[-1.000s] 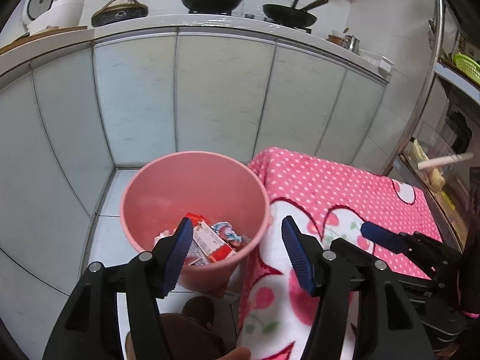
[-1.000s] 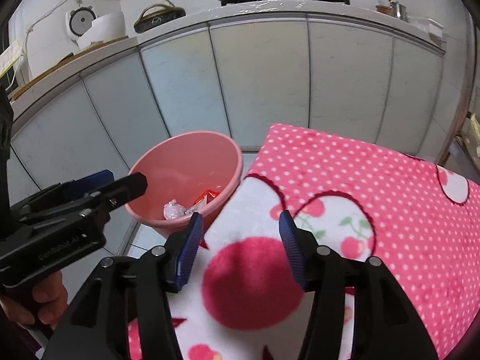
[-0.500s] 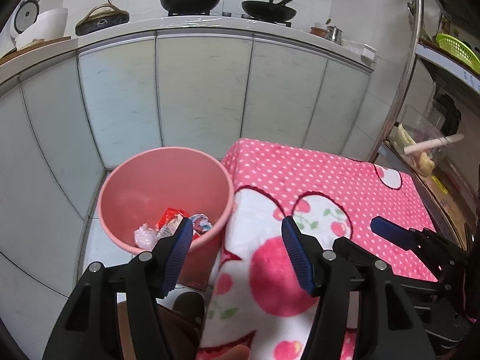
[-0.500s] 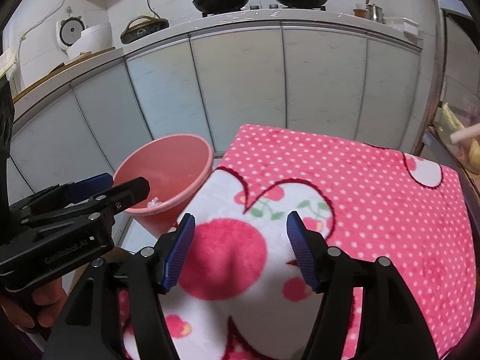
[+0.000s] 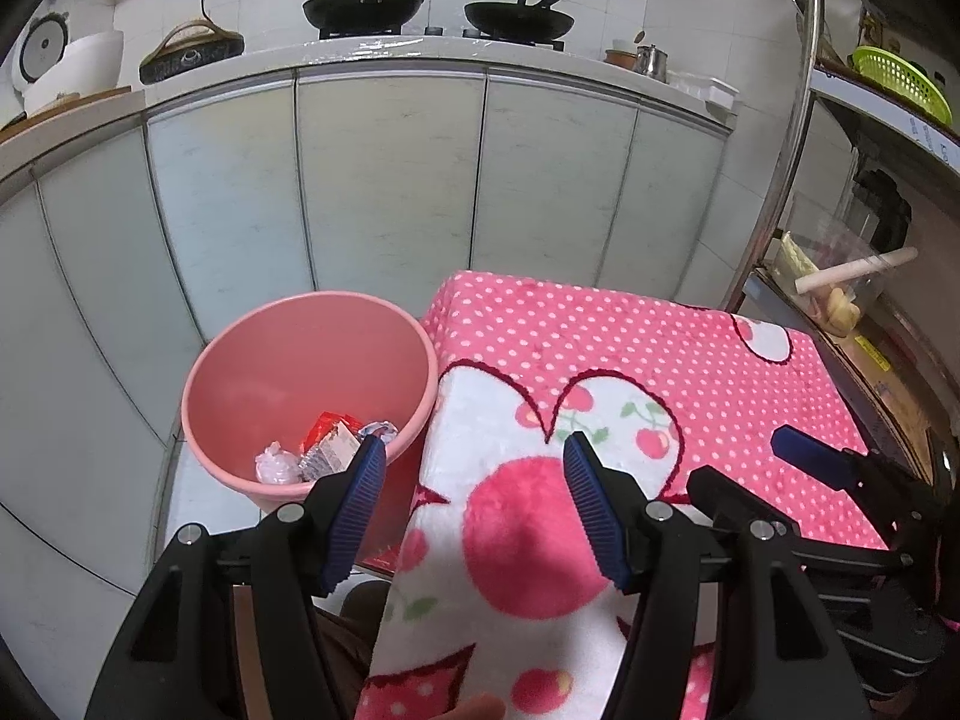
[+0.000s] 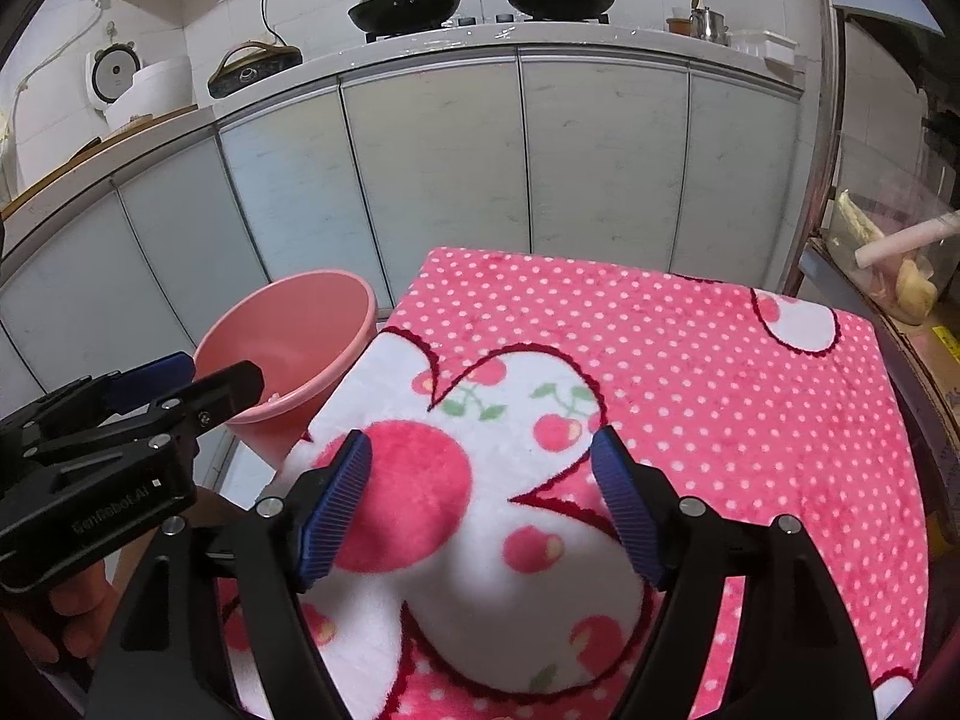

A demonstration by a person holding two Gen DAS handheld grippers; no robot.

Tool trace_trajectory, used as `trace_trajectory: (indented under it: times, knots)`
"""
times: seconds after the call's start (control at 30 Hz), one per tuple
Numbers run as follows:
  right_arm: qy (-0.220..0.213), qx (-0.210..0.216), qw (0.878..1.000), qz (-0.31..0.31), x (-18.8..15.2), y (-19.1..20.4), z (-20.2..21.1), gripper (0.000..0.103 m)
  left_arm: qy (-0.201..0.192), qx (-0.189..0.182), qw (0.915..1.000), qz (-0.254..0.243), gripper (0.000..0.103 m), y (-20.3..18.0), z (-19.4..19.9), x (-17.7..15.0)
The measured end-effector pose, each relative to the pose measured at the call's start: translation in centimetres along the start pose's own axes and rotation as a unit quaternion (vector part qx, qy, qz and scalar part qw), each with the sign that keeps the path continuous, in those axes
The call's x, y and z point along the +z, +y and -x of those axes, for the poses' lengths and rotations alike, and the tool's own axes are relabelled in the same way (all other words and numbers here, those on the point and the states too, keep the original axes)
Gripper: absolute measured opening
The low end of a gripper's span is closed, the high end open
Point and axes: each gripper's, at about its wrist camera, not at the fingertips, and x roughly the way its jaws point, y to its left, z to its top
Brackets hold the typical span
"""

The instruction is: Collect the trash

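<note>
A pink bucket [image 5: 240,360] stands on the floor against the left edge of a table draped in a pink cherry-print blanket [image 5: 630,360]. Inside it lie a red-and-white carton [image 5: 331,439], crumpled white wrappers [image 5: 275,463] and a shiny wrapper [image 5: 378,429]. My left gripper [image 5: 474,510] hangs open over the table's near left corner, beside the bucket, with nothing between its fingers. My right gripper [image 6: 483,507] is over the blanket with its jaws opening and nothing between them. In the right wrist view the bucket [image 6: 288,324] shows at left behind the left gripper's body [image 6: 108,438].
Grey cabinet doors [image 5: 390,180] run behind the bucket under a counter with two woks [image 5: 363,3], a rice cooker [image 5: 66,66] and a pot. A metal rack [image 5: 780,150] with a green basket [image 5: 900,81] and a rolling pin [image 5: 852,270] stands right of the table.
Both views have slid right, from over the bucket towards the blanket-covered table. The right gripper's jaws stand wider apart than before. The left gripper's jaws look unchanged.
</note>
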Motion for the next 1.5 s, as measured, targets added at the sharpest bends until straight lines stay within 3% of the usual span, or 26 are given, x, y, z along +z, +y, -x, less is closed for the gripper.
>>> trace_trajectory:
  times: [0.77, 1.5]
  knots:
    - [0.006, -0.006, 1.000, 0.006, -0.4, 0.5, -0.2, 0.076, -0.024, 0.026, 0.9994, 0.002, 0.059, 0.3, 1.3, 0.0]
    - [0.004, -0.004, 1.000, 0.015, -0.5, 1.0, 0.1, 0.076, -0.028, 0.025, 0.9993, 0.004, 0.056, 0.4, 1.9, 0.0]
